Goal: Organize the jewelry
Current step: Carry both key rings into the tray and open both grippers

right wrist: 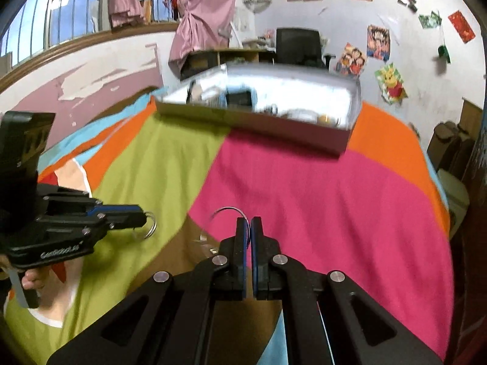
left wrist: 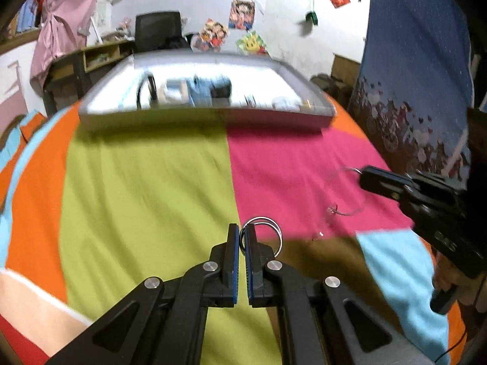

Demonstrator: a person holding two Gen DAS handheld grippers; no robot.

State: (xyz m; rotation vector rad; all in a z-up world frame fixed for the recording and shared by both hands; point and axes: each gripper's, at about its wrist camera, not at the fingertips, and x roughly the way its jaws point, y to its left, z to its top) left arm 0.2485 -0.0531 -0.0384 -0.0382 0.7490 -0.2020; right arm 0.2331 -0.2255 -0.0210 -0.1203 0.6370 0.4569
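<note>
My left gripper is nearly closed, pinching a set of thin silver metal hoop rings between its blue-padded fingers; the hoops stick out to the right of the tips, held up off the bedspread. From the right wrist view the same gripper shows at the left, with the silver hoops dangling off its tip. My right gripper is also narrowed down, clamped on a thin clear-and-silver wire hoop bracelet that arcs out to the left of its fingertips; the lower part of it is blurred and I cannot tell its full shape. In the left wrist view the right gripper comes in from the right, with that thin hoop hanging below and left of its tip, over the pink patch. Both grippers hover over a multicoloured patchwork bedspread of lime green, hot pink, orange, light blue and brown blocks. Well ahead of both grippers sits a wide, shallow grey rectangular tray box, resting on the bedspread; its contents are motion-blurred, so I cannot tell what is in which compartment. Same box sits ahead and slightly right in the right wrist view. Beyond it stands a black office chair, against a white wall with cartoon posters.
</note>
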